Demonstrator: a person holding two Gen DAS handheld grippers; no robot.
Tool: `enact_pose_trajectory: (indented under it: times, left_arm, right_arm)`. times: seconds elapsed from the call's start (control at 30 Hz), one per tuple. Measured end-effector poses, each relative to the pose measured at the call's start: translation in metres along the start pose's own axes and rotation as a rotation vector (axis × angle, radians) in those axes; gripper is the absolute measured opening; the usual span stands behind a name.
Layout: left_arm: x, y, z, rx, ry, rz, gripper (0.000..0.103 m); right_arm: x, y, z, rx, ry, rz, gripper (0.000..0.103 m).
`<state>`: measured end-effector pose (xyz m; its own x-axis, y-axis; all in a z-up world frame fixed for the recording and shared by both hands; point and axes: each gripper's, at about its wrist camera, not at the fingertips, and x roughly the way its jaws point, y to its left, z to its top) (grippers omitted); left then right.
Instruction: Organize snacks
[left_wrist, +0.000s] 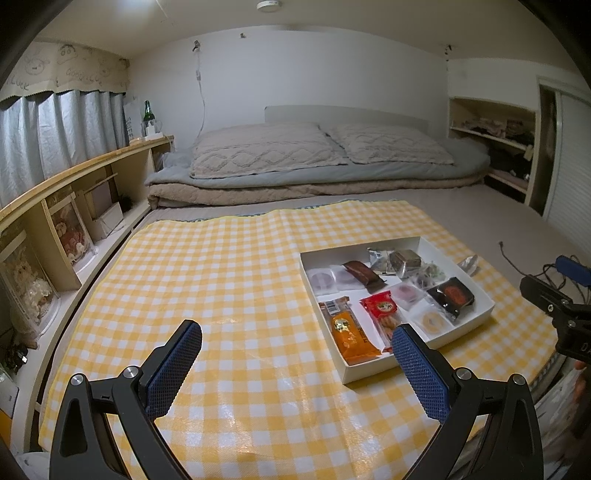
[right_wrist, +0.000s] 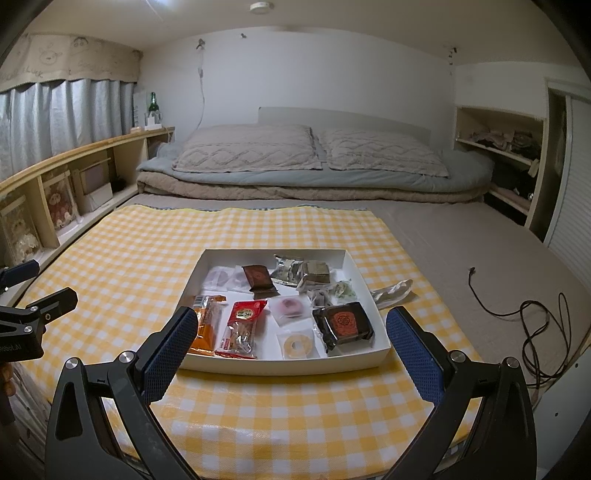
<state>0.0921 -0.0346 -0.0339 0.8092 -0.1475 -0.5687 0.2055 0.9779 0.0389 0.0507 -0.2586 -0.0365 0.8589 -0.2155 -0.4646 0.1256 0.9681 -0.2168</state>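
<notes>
Bedding fills the far end of this low room: 2 quilted pillows (right_wrist: 310, 151) lie on folded blankets against the white wall, a wooden shelf (left_wrist: 85, 166) runs along the curtained window, and a green bottle (right_wrist: 153, 103) stands at its far end. Nearer, a yellow checked cloth (right_wrist: 129, 251) covers the sleeping surface. On it sits a shallow white box (right_wrist: 284, 367) of wrapped snacks, with an orange packet (right_wrist: 207, 325) and a red packet (right_wrist: 242, 325) along its near side, a dark packet with a red seal (right_wrist: 343, 325) in the near right corner, and a brown bar (right_wrist: 258, 277) and silver wrappers (right_wrist: 303, 273) further back. One crumpled clear wrapper (right_wrist: 391, 290) lies on the cloth just beside the box's right wall. A black cable (right_wrist: 532, 317) trails on the grey mattress to the right.

The right gripper (right_wrist: 291, 350) hangs before the box's near edge, jaws spread wide and empty. The left gripper (left_wrist: 295, 358) hovers over bare cloth to the box's left, jaws likewise wide apart, gripping nothing.
</notes>
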Motion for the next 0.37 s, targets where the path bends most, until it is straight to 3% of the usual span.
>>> enact_pose_trajectory:
  times: [0.37]
  left_arm:
    - [-0.0007, 0.001, -0.0012, 0.0, -0.003, 0.001, 0.103]
  right_arm:
    - [0.0006, 0.0007, 0.0004, -0.002, -0.002, 0.004, 0.103]
